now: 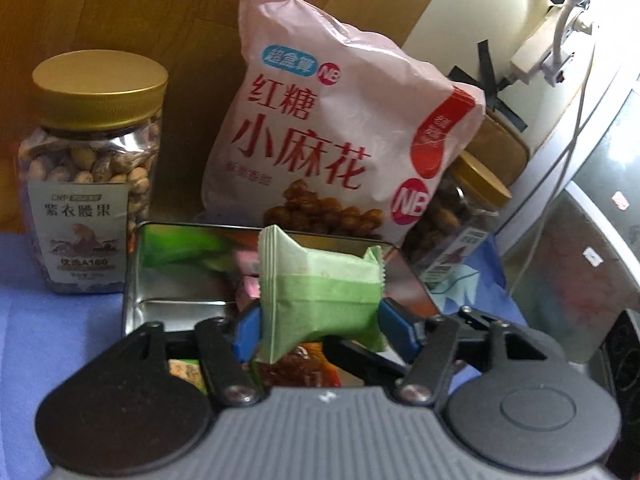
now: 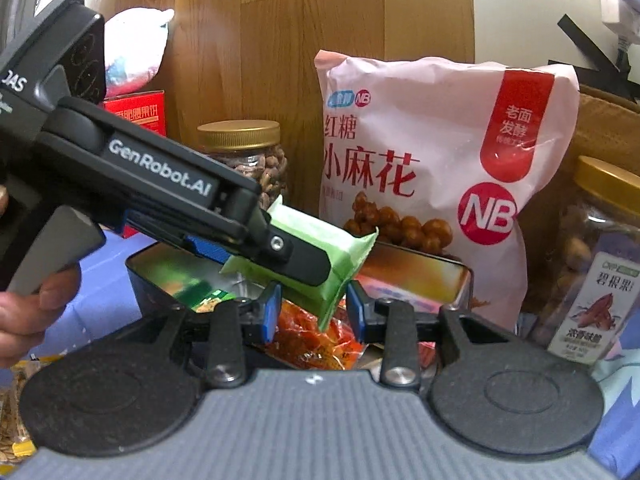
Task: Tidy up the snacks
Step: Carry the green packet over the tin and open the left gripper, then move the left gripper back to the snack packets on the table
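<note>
A green snack packet [image 1: 320, 292] hangs tilted between the blue pads of my left gripper [image 1: 320, 328], just over an open metal tin [image 1: 134, 280]. The pads stand at its two sides without squeezing it, so the jaws are open. The right wrist view shows the same packet [image 2: 340, 252] under the left gripper's black finger [image 2: 304, 260], above the tin [image 2: 460, 280]. My right gripper [image 2: 314, 312] is lower and nearer, shut on a red snack packet [image 2: 308, 340]. That red packet [image 1: 292, 368] also shows beneath the green one in the left wrist view.
A large pink snack bag [image 1: 320, 128] leans behind the tin. Gold-lidded nut jars stand left [image 1: 92, 172] and right [image 1: 460, 216] of it on a blue cloth [image 1: 48, 328]. A red box [image 2: 140, 116] and a person's hand [image 2: 28, 312] are at left.
</note>
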The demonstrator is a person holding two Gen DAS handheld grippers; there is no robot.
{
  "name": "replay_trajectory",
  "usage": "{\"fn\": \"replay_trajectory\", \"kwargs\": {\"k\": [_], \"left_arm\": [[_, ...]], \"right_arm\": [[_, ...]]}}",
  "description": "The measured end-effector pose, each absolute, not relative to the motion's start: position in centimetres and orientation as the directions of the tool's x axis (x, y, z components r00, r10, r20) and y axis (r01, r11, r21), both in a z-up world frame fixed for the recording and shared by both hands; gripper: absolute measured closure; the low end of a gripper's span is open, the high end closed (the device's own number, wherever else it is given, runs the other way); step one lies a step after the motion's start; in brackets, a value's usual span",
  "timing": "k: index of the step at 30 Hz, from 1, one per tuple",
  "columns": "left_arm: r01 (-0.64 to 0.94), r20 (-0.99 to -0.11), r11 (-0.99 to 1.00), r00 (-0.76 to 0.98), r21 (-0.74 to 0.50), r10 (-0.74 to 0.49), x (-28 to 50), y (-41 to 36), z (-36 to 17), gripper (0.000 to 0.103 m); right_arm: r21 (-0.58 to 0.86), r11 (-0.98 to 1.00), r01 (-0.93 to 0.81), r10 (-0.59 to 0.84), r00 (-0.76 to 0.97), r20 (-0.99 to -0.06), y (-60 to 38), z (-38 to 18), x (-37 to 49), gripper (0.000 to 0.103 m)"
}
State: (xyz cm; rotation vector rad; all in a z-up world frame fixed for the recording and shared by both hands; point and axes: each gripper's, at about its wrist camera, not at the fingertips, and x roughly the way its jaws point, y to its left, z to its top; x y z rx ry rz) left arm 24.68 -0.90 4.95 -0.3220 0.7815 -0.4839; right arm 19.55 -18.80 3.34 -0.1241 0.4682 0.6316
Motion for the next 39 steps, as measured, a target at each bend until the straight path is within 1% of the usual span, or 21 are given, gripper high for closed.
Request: {"fn": "replay_trajectory", "kwargs": {"k": [4,6,8,13,17,20,24,25,27,28,29,30,32,33,35,37,38,39], "left_arm": [[0.292,-0.589,0.852,0.623,-0.435,-0.515,24.4,-0.8,5.1,0.035],[0.292,-0.582,0.859,0.640,-0.420,-0.502,23.8,-0.5,5.6,0.033],[0.293,-0.568,0.863,0.658,-0.411,-0.494,22.9,-0.2,6.2,0.033],[0.316,-0.542,0.861,0.677,-0.398,-0.499,20.0,0.5,8.1,0.033],[0.344,-0.532,0.869,0.689,-0.357,-0.491,17.5,0.6,10.4,0.033],[0.351,-0.515,0.865,0.698,-0.360,-0.497,15.8,1.1,12.1,0.033],[0.359,-0.492,0.868,0.719,-0.342,-0.491,13.2,2.3,13.9,0.033],[0.360,-0.482,0.872,0.730,-0.332,-0.485,12.3,2.7,14.2,0.033],[0.353,-0.474,0.878,0.743,-0.324,-0.474,11.2,3.6,14.3,0.031],[0.346,-0.474,0.880,0.746,-0.325,-0.468,10.6,4.1,14.1,0.030],[0.334,-0.479,0.884,0.748,-0.326,-0.460,9.9,4.6,13.7,0.029],[0.325,-0.486,0.886,0.746,-0.330,-0.454,9.4,5.1,13.2,0.029],[0.313,-0.505,0.884,0.732,-0.348,-0.458,8.4,5.8,12.0,0.029],[0.311,-0.514,0.879,0.720,-0.362,-0.466,7.9,6.1,11.2,0.029],[0.310,-0.537,0.866,0.687,-0.392,-0.489,6.5,6.4,9.6,0.029],[0.310,-0.553,0.844,0.647,-0.437,-0.524,5.2,6.4,7.8,0.029],[0.316,-0.555,0.826,0.622,-0.466,-0.552,4.6,6.3,7.1,0.029],[0.317,-0.552,0.804,0.597,-0.503,-0.581,4.0,6.2,6.2,0.029]], "right_arm": [[0.025,0.808,-0.589,0.534,0.713,-0.454,-18.9,3.3,19.4,0.064],[0.033,0.814,-0.580,0.530,0.718,-0.451,-19.2,3.3,19.4,0.064],[0.046,0.822,-0.568,0.526,0.725,-0.444,-19.6,3.5,19.4,0.065],[0.060,0.855,-0.516,0.494,0.772,-0.400,-21.9,5.5,18.9,0.065],[0.064,0.882,-0.468,0.462,0.826,-0.325,-24.9,9.9,19.1,0.065],[0.151,0.909,-0.388,0.415,0.875,-0.251,-28.7,15.4,19.9,0.065],[0.245,0.930,-0.274,0.316,0.936,-0.155,-33.8,23.0,20.5,0.063],[0.282,0.922,-0.266,0.306,0.946,-0.110,-35.2,24.9,19.8,0.063],[0.325,0.896,-0.304,0.330,0.944,-0.028,-36.9,27.1,17.8,0.061],[0.326,0.886,-0.331,0.350,0.937,0.002,-37.2,27.4,16.5,0.056],[0.319,0.875,-0.363,0.377,0.926,0.020,-37.3,27.2,15.1,0.054],[0.312,0.863,-0.397,0.413,0.911,0.016,-37.1,26.4,14.0,0.054],[0.302,0.836,-0.459,0.492,0.870,-0.039,-36.2,23.7,12.2,0.054],[0.299,0.819,-0.490,0.535,0.840,-0.089,-35.4,21.6,11.3,0.054],[0.305,0.784,-0.541,0.613,0.751,-0.244,-33.5,16.5,9.9,0.054],[0.345,0.748,-0.568,0.664,0.640,-0.386,-31.3,11.0,9.2,0.054],[0.380,0.728,-0.571,0.685,0.578,-0.444,-30.4,8.2,8.7,0.054],[0.411,0.713,-0.568,0.699,0.531,-0.478,-29.7,6.1,8.2,0.054]]}}
